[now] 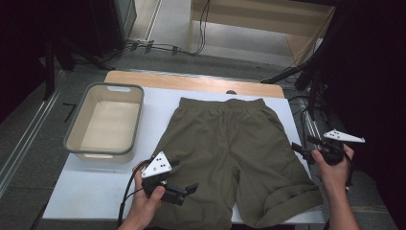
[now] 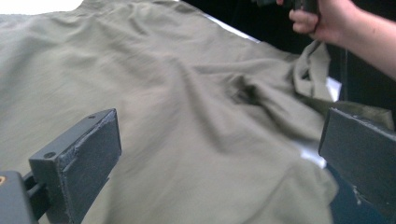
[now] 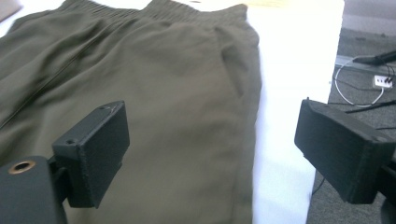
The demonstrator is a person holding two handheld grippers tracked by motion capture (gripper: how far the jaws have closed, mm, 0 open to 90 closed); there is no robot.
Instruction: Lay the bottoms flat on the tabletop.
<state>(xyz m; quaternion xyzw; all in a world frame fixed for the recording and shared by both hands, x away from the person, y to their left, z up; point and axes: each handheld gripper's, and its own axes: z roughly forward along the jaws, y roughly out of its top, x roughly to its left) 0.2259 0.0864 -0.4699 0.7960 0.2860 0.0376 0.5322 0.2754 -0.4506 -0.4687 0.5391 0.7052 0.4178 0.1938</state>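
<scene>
Olive-green shorts [image 1: 230, 153] lie spread flat on the white table [image 1: 91, 191], waistband at the far side and legs toward me. My left gripper [image 1: 184, 192] hovers over the near hem of the left leg, jaws wide apart with nothing between them. In the left gripper view the shorts [image 2: 187, 116] stretch beneath the open left gripper [image 2: 219, 140], with the person's other hand [image 2: 322, 18] at the far corner. My right gripper [image 1: 302, 145] is at the table's right edge beside the right leg, open and empty. The right gripper view has the shorts [image 3: 140, 93] under the open right gripper [image 3: 212, 126].
A grey-rimmed cream basin [image 1: 95, 155] stands empty on the table's left side. A wooden board [image 1: 191, 81] runs along the far edge. Cables [image 1: 163, 48] lie on the floor beyond, and dark equipment [image 1: 316, 72] stands at the right.
</scene>
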